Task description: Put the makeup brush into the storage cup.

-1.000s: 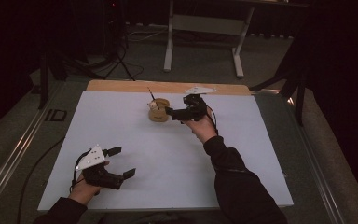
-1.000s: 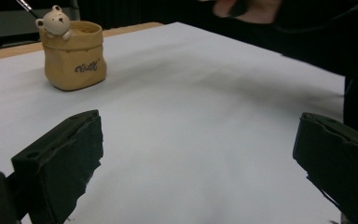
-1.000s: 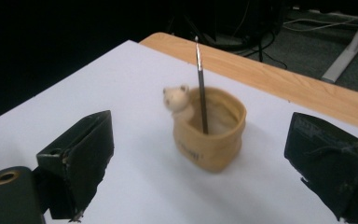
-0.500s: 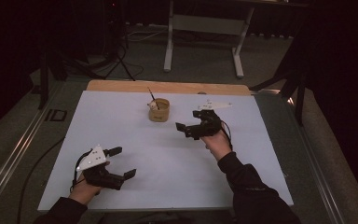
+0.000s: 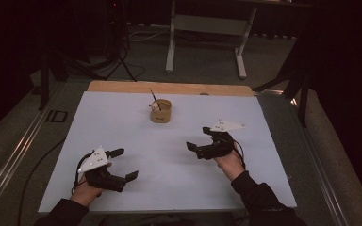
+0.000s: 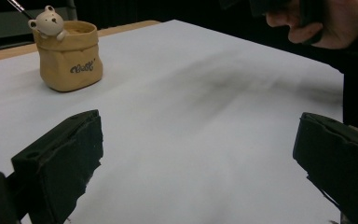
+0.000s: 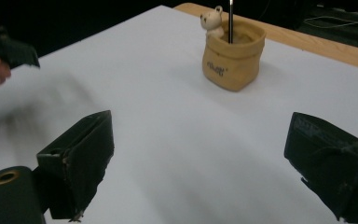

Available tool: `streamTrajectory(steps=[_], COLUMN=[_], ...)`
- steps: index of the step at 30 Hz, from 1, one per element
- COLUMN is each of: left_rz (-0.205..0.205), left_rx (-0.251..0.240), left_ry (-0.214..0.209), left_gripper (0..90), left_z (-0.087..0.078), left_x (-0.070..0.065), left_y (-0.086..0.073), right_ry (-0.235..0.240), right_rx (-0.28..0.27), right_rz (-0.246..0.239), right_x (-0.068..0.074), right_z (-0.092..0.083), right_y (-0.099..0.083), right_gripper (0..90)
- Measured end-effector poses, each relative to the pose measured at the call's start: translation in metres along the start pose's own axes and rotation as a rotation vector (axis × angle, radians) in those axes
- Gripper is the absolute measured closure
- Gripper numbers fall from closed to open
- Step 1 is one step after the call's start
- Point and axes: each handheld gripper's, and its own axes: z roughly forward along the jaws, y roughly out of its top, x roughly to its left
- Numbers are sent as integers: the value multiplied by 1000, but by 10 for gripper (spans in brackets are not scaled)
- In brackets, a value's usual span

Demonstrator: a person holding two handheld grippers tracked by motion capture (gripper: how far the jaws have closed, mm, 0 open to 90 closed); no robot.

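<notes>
The bear-trimmed pen pot (image 5: 160, 111) is set ahead and inward of the right hand-held gripper (image 5: 201, 144) — the nearer one; jaws spread, empty — its brush (image 5: 153, 97) nearly upright.

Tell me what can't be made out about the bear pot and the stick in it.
- Stick: top cut off by the right gripper view's upper edge; lower end hidden inside the pot.
- Pot lettering: too small and blurred to read in the left gripper view.
- Pot contents: hidden by its rim; too small in the high view.
</notes>
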Motion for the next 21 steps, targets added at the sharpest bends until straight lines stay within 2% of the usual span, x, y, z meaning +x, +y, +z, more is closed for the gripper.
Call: streamTrajectory(steps=[3, 6, 9, 12, 14, 21], left_rz=[0, 0, -2, -2, 0, -3], left_rx=[-1, 2, -1, -1, 2, -4], left_ry=[-5, -7, -6, -7, -7, -10], left_gripper=[23, 23, 23, 23, 23, 23], left_z=[0, 1, 0, 1, 1, 1], left_x=[0, 0, 0, 0, 0, 0], left_y=[0, 0, 0, 0, 0, -1], right_ry=[-11, -2, -22, -15, -4, -9], right_rx=[-24, -33, -64, -88, -94, -95], right_rz=[8, 25, 4, 13, 14, 15], right_x=[-2, -4, -3, -4, -5, -5], right_z=[-5, -9, -17, -24, -27, -41], right_y=[-9, -13, -22, -28, -31, -43], right_gripper=[80, 80, 80, 80, 80, 81])
